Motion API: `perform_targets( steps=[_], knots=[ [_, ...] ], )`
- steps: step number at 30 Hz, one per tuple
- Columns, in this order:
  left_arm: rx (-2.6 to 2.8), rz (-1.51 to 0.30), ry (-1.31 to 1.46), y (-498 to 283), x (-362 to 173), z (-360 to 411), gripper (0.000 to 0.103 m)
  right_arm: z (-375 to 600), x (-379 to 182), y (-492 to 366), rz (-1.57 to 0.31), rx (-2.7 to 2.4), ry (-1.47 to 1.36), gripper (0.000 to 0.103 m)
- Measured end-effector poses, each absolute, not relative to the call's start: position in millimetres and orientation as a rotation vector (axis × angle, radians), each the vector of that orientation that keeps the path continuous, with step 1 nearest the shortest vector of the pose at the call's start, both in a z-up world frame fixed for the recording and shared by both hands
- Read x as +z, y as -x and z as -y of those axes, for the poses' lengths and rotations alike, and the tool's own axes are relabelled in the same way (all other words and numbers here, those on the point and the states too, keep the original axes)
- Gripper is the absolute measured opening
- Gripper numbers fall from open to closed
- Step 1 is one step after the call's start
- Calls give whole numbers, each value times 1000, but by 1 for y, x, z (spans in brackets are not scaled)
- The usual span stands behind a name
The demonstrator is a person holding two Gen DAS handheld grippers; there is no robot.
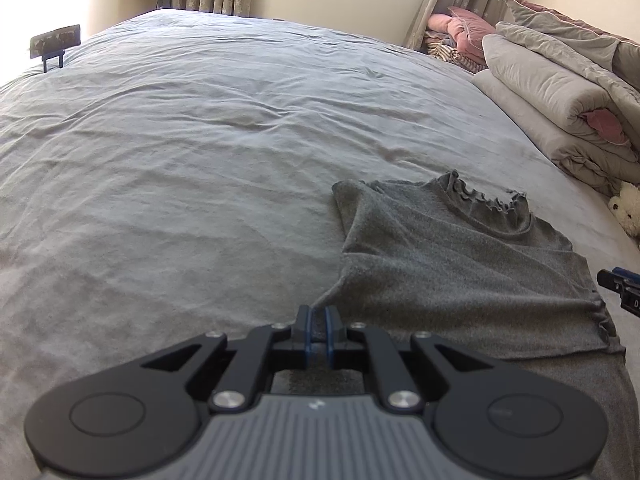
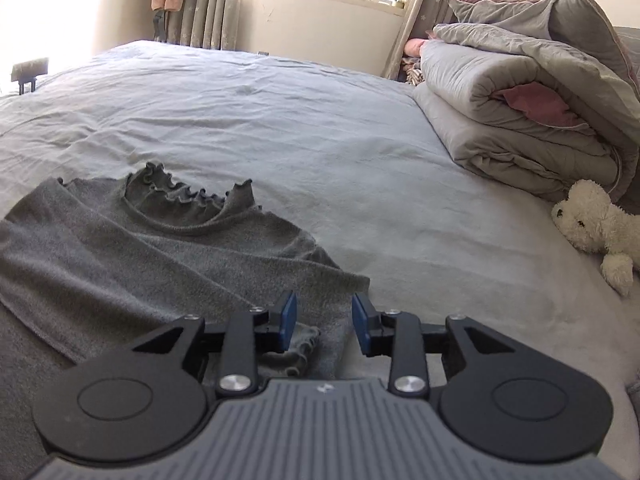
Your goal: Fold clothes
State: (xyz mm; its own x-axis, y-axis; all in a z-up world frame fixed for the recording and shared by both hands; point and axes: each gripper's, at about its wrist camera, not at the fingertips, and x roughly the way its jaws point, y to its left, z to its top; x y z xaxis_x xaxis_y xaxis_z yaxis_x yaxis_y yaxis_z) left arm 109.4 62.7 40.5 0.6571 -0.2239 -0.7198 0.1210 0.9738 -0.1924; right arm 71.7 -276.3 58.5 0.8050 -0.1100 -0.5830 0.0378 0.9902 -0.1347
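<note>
A grey knit top [image 1: 460,264] with a frilled neck lies partly folded on the grey bed sheet [image 1: 200,140]. My left gripper [image 1: 319,316] is shut on a pinch of the top's left edge, the fabric showing between its blue pads. In the right wrist view the same top [image 2: 140,248] spreads to the left, its frilled collar [image 2: 188,200] standing up. My right gripper [image 2: 325,312] hovers over the top's right edge with its jaws apart; cloth lies under and between them, but the pads do not press on it. The right gripper's tip [image 1: 620,284] shows at the left view's right edge.
A stack of folded grey quilts [image 2: 520,100] sits at the right of the bed, with a white plush toy [image 2: 592,224] in front of it. Pink bedding [image 1: 464,32] lies by the curtains [image 2: 204,0] under the window. A small dark stand [image 1: 54,44] is at the far left.
</note>
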Motion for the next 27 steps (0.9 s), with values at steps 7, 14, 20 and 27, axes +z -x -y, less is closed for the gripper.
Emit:
perform_targets(
  steps=[7,14,20,27],
  knots=[
    [-260,-755,183,-103,55,-62,14,250,26,-83,-769,66,36,34],
    [-268,-805,69,-105,29,-43,14,238,36,-66,-763,82,72,35],
    [-255,-810,102,-109,30,-52,14,239,51,-46,-727,77,5,35],
    [-254,-818,113,-109,31,-52,14,250,48,-46,-879,90,-71,35]
  ],
)
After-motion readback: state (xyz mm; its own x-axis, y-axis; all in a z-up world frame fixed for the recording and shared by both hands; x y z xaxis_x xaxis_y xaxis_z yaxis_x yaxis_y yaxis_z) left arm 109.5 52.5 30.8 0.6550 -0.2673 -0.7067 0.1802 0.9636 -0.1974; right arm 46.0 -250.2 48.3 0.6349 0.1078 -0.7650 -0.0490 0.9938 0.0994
